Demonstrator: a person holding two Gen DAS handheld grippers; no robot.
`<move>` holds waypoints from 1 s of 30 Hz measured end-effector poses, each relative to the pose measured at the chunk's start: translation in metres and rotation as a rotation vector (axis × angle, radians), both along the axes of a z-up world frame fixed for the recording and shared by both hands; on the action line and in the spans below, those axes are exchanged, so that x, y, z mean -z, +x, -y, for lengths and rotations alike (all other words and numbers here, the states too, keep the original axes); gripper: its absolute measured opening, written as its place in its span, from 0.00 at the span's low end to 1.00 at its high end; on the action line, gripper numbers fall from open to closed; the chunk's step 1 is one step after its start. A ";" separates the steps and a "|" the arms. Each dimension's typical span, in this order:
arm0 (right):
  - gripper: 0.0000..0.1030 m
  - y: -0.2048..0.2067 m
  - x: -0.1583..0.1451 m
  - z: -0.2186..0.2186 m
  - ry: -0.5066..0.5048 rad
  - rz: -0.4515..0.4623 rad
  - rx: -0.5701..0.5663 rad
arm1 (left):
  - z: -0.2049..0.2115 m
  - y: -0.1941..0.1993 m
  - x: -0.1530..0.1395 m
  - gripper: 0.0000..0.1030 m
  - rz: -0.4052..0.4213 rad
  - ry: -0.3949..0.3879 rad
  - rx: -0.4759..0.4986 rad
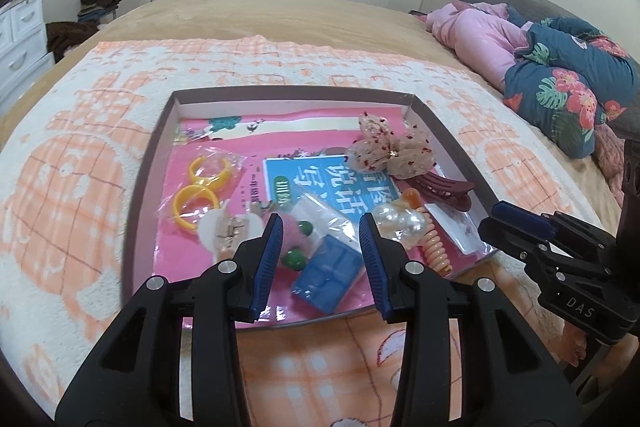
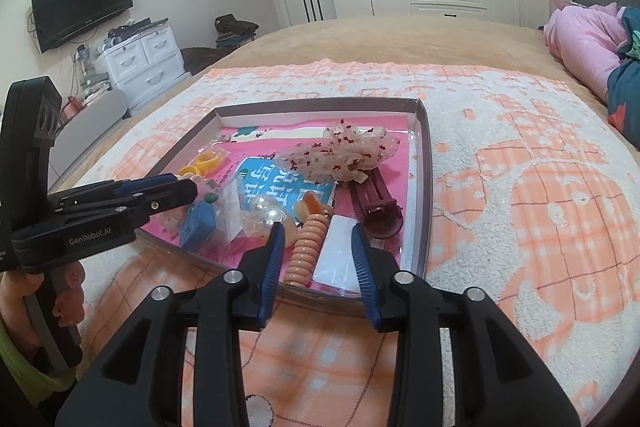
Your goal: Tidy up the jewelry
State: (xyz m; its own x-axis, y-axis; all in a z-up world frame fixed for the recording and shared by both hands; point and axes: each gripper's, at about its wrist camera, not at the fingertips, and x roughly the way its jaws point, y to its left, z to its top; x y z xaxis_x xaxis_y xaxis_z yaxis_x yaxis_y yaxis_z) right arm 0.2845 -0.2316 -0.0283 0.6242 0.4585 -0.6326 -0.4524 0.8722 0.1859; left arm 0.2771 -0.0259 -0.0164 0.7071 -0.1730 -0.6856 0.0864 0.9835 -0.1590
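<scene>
Shallow tray [image 1: 154,163] on an orange-and-white towel [image 1: 80,187] spread over the bed, holding the jewelry. Yellow rings [image 1: 198,195] at 9 o'clock in the tray; dotted fabric bow [image 1: 384,149] at 1 o'clock above a maroon hair clip [image 1: 436,187]; blue box [image 1: 326,277] at 6 o'clock; pearl piece [image 1: 402,221] and coiled peach hair tie [image 1: 434,247] at 4 o'clock. Left gripper [image 1: 320,239]: jaws apart, empty, poised over the blue box. Right gripper [image 2: 318,247]: jaws apart, empty, hair tie and a white card [image 2: 340,255] seen between them.
</scene>
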 end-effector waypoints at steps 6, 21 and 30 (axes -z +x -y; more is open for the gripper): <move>0.51 -0.006 -0.004 -0.004 -0.001 0.016 0.005 | -0.011 -0.009 -0.003 0.39 0.005 -0.005 -0.026; 0.93 -0.025 -0.015 -0.003 -0.003 0.081 0.082 | -0.028 -0.034 -0.009 0.73 0.030 -0.018 -0.059; 0.94 -0.034 -0.018 -0.006 -0.021 0.095 0.100 | -0.031 -0.045 -0.014 0.89 0.059 -0.008 -0.078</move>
State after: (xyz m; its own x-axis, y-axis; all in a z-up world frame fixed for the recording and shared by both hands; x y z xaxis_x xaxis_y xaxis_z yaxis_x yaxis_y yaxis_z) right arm 0.2504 -0.2252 -0.0101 0.7238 0.3781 -0.5772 -0.3775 0.9172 0.1274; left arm 0.2322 0.0048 -0.0026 0.7580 -0.1206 -0.6410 0.0189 0.9864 -0.1633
